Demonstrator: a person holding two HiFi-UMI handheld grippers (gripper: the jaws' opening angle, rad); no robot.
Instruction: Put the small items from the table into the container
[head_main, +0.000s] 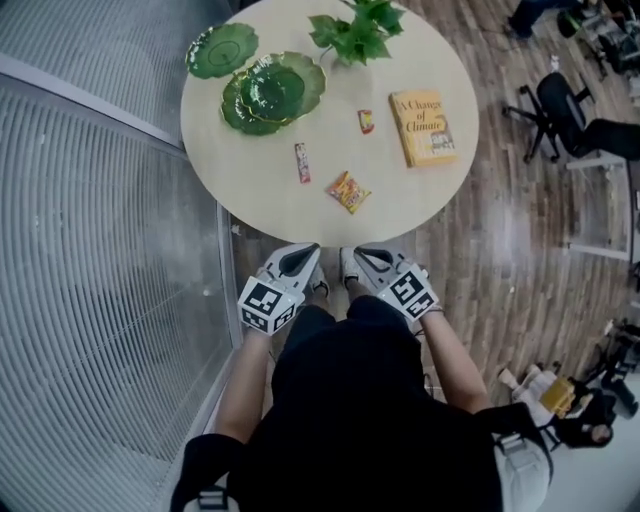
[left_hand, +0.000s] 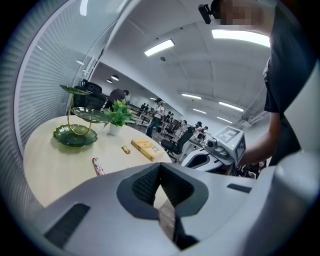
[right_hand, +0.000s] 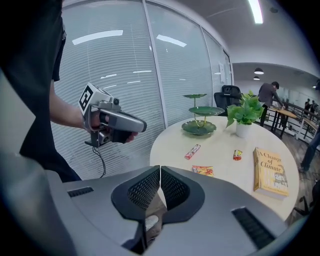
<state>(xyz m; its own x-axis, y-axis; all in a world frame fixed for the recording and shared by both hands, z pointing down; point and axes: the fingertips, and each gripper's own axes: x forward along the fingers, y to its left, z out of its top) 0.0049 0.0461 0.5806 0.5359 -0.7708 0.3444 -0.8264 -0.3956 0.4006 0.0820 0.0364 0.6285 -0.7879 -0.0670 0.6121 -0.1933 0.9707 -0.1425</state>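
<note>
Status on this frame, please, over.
Left gripper and right gripper shut, empty, short of the table. Red bar, small candy, orange packet lie loose, none in the green tiered dish. Nothing blocking; book sits aside.

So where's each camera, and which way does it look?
Head view: on the head, looking down; table, dark-clothed body, left gripper, right gripper show.
Left gripper view: rides that gripper, faces across the table; shut jaws, right gripper show.
Right gripper view: rides that gripper, faces the table; shut jaws, left gripper show.
All share the yellow book.
</note>
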